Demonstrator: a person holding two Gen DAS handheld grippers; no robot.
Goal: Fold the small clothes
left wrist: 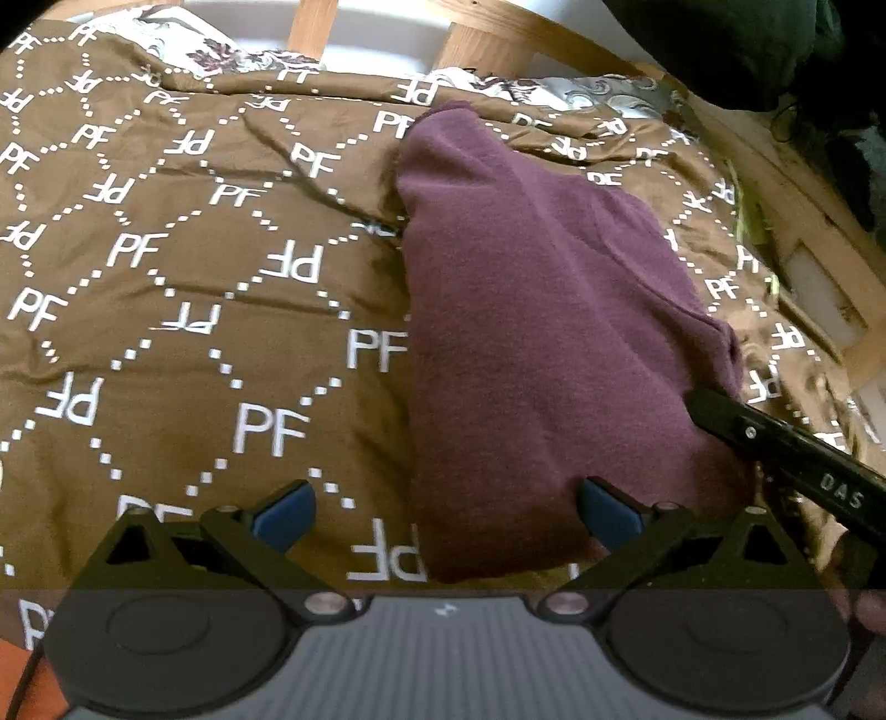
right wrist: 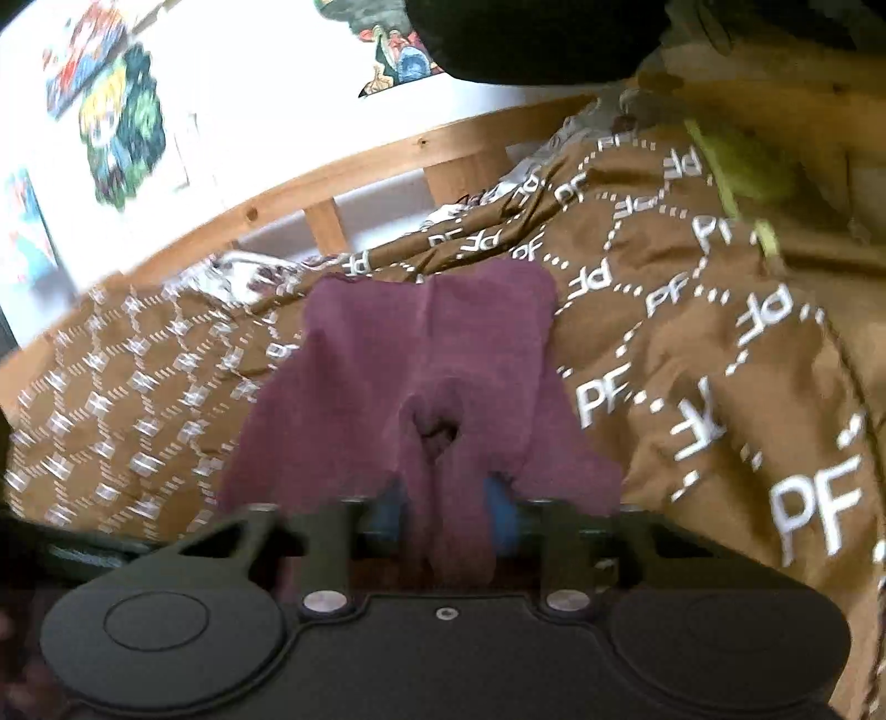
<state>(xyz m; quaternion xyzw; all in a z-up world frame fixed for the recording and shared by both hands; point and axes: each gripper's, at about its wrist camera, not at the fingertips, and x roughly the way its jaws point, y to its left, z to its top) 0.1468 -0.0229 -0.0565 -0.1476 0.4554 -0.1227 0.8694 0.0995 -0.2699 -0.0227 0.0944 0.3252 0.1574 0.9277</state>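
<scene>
- The maroon garment [left wrist: 542, 332] lies on the brown bedspread [left wrist: 166, 277], toward the right side of the bed as the left wrist view shows it, with its long axis running from the near edge away toward the wooden headboard [left wrist: 498, 33].
- The right gripper [right wrist: 447, 509] is clenched on a bunched fold at the garment's [right wrist: 421, 376] near end — cloth fills the space between its blue pads [right wrist: 501, 512] and puckers just ahead of them.
- The left gripper [left wrist: 443, 515] hangs released, jaws wide, holding nothing; the garment's near left corner sits just inside its right finger.
- So the right hand is the one on the cloth, and any fold would, I judge, go along that long axis, away toward the headboard.
- Hard to make out: the right wrist view is blurred, the near hem is hidden under the gripper body, and the layers in the pinch cannot be counted.
</scene>
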